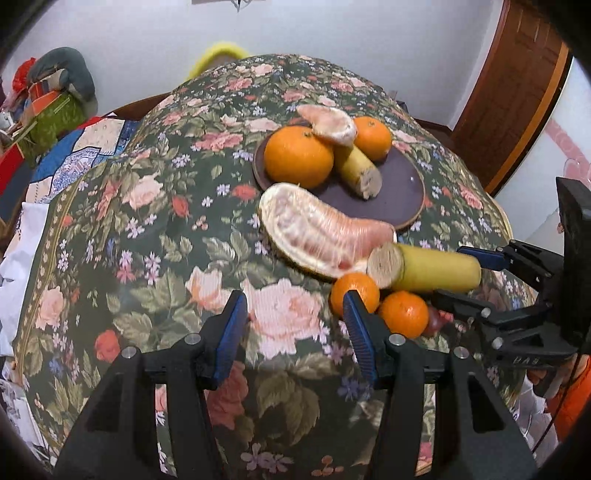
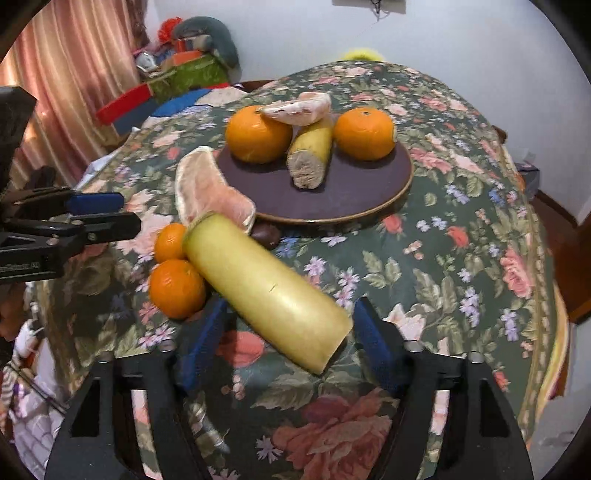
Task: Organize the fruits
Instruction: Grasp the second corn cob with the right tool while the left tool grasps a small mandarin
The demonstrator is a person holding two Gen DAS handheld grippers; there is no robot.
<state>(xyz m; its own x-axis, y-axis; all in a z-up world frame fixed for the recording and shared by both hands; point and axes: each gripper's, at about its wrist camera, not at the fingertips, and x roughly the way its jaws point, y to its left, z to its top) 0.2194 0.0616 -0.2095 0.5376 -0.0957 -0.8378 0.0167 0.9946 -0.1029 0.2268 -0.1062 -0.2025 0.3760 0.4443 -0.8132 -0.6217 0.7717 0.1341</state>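
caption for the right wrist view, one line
Right claw open around a banana half beside two tangerines near the plate.

Round table [image 1: 110, 258] covered by dark green floral tablecloth [image 2: 461, 258]. Walls [image 1: 351, 29] plain white. Brown wooden door [image 1: 517, 96] at right of left wrist view. Pink pleated curtain [image 2: 74, 55] at left of right wrist view. Clutter pile against wall beyond table: green patterned box [image 2: 184, 77], red box [image 2: 123, 101], grey stuffed item [image 2: 214, 33]. Blue-and-white patchwork cloth [image 1: 81, 155] beside table edge. Yellow fuzzy object [image 1: 218, 55] behind far table rim. Lighting even, indoor.
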